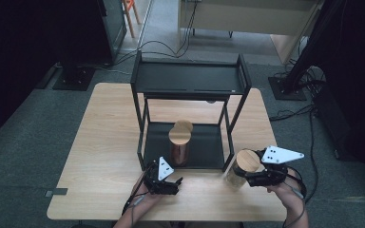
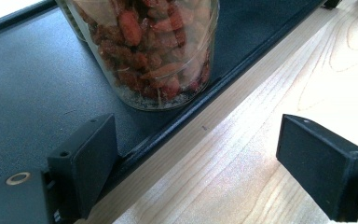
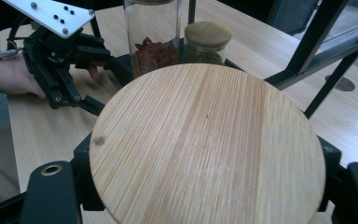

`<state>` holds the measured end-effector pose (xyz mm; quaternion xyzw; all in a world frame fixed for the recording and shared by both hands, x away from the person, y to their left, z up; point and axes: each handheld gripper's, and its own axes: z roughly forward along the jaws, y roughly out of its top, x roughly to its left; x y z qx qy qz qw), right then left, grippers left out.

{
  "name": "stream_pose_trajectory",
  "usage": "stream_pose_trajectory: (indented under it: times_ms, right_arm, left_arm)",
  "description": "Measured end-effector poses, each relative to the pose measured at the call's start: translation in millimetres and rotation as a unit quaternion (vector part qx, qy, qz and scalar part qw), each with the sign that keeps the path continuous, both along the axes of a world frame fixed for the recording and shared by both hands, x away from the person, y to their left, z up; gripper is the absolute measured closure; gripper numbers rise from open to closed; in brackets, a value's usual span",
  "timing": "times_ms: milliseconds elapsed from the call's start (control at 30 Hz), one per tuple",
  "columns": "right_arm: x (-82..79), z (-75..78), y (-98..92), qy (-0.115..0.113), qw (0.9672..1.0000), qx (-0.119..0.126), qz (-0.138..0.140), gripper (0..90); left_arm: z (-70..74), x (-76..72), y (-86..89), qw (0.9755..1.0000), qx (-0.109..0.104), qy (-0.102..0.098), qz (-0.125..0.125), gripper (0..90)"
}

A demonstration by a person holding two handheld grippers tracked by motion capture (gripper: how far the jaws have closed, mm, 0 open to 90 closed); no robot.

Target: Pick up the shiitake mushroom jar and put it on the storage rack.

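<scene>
Jar [image 1: 241, 169] with wooden lid, clamped in my right gripper [image 1: 256, 176] just off the rack's [image 1: 190, 78] front right leg; I judge it should stay upright and clear that leg going onto the lower shelf, beside the berry jar [image 1: 179, 147]; left gripper [image 1: 168, 183] hangs empty, jaws apart, before that shelf.

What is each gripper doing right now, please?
Left gripper: open, holding nothing, beside the jar of red berries.
Right gripper: closed on a jar with a wooden lid.
</scene>
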<state>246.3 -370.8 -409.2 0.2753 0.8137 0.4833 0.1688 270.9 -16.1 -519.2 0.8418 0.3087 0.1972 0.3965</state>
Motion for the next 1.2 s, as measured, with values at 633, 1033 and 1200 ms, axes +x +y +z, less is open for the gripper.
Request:
stream_pose_trajectory:
  times_ms: [633,1033,1200]
  right_arm:
    - [-0.2,2.3,17.1,0.001,0.9999,-0.009,0.008,24.9]
    - [-0.3,5.1,29.4,0.001,0.9999,-0.010,0.003,24.9]
    - [0.2,6.0,31.1,0.004,1.0000,-0.006,-0.003,24.9]
  left_arm:
    - [0.0,0.0,-0.1,1.0000,0.001,0.000,0.000,12.8]
    - [0.0,-0.1,-0.2,1.0000,0.001,0.000,0.000,12.8]
    - [-0.1,-0.2,-0.3,1.0000,0.002,-0.001,0.000,12.8]
